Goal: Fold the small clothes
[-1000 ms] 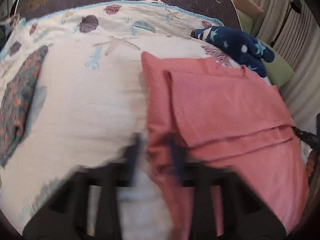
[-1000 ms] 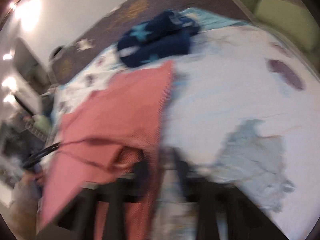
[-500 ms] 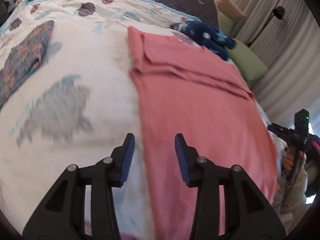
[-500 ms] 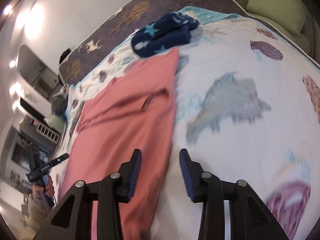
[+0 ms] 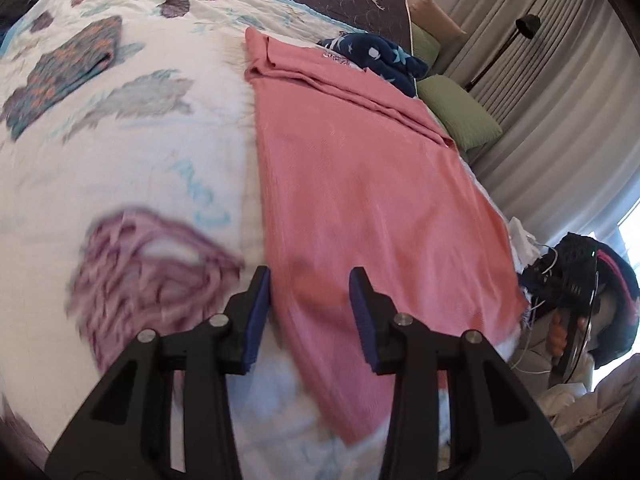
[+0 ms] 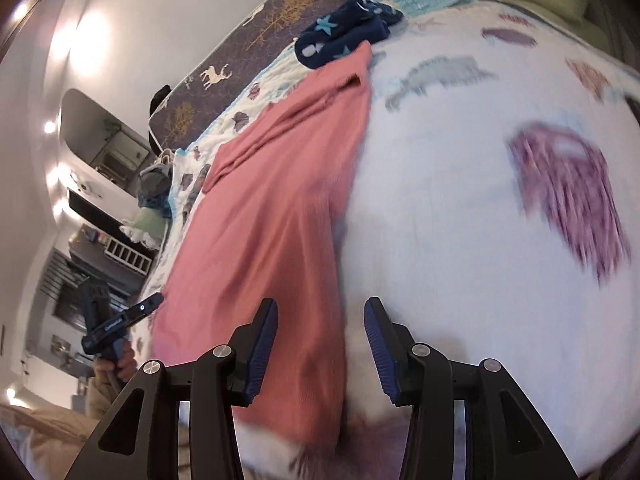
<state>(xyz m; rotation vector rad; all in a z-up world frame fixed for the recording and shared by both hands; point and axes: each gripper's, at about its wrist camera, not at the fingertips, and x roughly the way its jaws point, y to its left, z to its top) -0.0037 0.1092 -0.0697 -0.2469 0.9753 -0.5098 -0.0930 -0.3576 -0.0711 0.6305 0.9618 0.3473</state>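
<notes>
A pink garment [image 5: 360, 168] lies spread flat and long on the white printed bedspread [image 5: 120, 168], with a folded band at its far end. It also shows in the right wrist view [image 6: 272, 216]. My left gripper [image 5: 310, 312] is open and empty above the garment's near left edge. My right gripper [image 6: 320, 340] is open and empty above the garment's near right edge. The left gripper also shows at the left of the right wrist view [image 6: 116, 320].
A navy star-patterned garment [image 5: 376, 54] lies at the far end of the pink one, also in the right wrist view [image 6: 344, 36]. A folded patterned cloth [image 5: 64, 76] lies far left. Green pillows [image 5: 460, 112] and curtains stand right of the bed.
Both grippers let go of the pink garment and opened. They drew back along it toward the near end. The garment now lies stretched out flat.
</notes>
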